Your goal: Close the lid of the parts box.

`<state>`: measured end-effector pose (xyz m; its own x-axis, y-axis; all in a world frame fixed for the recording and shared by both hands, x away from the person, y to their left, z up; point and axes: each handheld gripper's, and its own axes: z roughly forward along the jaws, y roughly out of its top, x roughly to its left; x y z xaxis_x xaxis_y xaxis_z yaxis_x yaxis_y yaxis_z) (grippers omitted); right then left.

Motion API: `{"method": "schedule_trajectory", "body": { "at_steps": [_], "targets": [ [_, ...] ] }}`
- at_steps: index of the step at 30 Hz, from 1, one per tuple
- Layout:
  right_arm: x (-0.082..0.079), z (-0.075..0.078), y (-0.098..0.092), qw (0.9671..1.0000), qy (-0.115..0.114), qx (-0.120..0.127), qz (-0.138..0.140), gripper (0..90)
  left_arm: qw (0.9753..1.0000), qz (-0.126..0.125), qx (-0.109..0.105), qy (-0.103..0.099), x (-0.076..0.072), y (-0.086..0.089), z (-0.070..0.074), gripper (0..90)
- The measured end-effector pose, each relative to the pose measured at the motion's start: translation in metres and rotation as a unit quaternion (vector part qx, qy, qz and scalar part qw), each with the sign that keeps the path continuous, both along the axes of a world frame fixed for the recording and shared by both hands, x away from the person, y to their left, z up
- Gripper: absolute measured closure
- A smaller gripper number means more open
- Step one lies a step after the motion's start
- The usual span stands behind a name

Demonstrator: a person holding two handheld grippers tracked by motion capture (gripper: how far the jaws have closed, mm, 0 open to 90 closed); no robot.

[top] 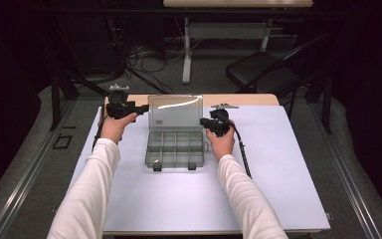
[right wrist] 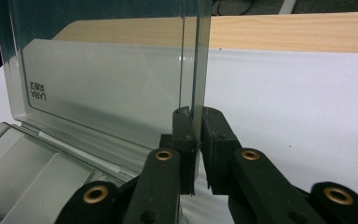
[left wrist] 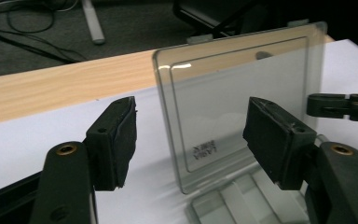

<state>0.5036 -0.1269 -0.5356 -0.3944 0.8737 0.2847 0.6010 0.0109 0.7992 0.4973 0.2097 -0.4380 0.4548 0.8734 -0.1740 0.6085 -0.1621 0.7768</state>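
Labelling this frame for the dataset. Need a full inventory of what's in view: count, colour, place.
clear grey plastic compartment box: 1, smoky transparent, centre of table, open, compartments look empty
hinged transparent lid: 1, clear grey, standing upright at the box's far edge
white table mat: 1, white, covering the table
light wooden tabletop: 1, tan, bare strip at far edge
black folding chair: 1, black, floor beyond table, right
white-legged desk: 1, background
left gripper: 1, black, fingers open, beside lid's left edge
right gripper: 1, black, fingers shut on lid's right edge
white sleeves: 2, bottom
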Motion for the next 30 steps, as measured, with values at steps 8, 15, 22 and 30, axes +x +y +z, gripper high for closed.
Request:
{"method": "schedule_trajectory", "body": {
  "at_steps": [8,15,22,30],
  "targets": [
    [0.0,0.0,0.0,1.0,-0.002,-0.001,0.001,84.6,0.9997,0.021,0.013,0.003,0.016,0.003,0.001,38.4],
    [-0.001,-0.001,0.0,1.0,-0.004,0.002,0.001,84.6,0.9999,0.008,0.014,0.002,0.024,-0.007,-0.002,39.1],
    [-0.002,-0.001,0.0,1.0,-0.01,0.002,0.001,84.6,1.0,0.008,0.005,0.001,0.032,-0.019,-0.01,45.2],
    [-0.002,-0.002,-0.001,1.0,-0.01,0.001,0.001,84.6,0.9997,0.011,-0.003,0.021,0.04,-0.023,-0.023,45.2]
  ]
}}
